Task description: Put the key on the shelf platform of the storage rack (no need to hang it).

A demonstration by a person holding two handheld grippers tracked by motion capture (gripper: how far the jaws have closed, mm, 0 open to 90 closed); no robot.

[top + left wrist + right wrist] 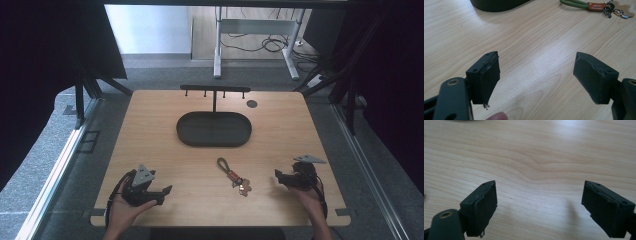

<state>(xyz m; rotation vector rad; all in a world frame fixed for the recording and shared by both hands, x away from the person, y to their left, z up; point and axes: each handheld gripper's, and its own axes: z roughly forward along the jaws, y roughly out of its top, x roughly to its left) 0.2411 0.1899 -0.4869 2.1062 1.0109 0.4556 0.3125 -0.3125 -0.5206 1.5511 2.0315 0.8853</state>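
Note:
A keyring (pixel 234 176) with a green cord loop, an orange tag and a small bear charm lies on the wooden table (pixel 150 145) near the front middle. In the left gripper view the keyring (pixel 599 6) lies at the top right, well beyond the jaws. My left gripper (pixel 165 192) rests at the front left, held by a hand, jaws wide apart with bare wood between them (pixel 536 72). My right gripper (pixel 277 175) sits at the front right, also open over bare wood (pixel 539 202).
A black oval tray (pixel 214 129) with an upright hook rack (pixel 215 90) stands at the middle back. A small dark disc (pixel 252 104) lies near the back right. Past the table's far edge are a white desk frame and cables on the floor.

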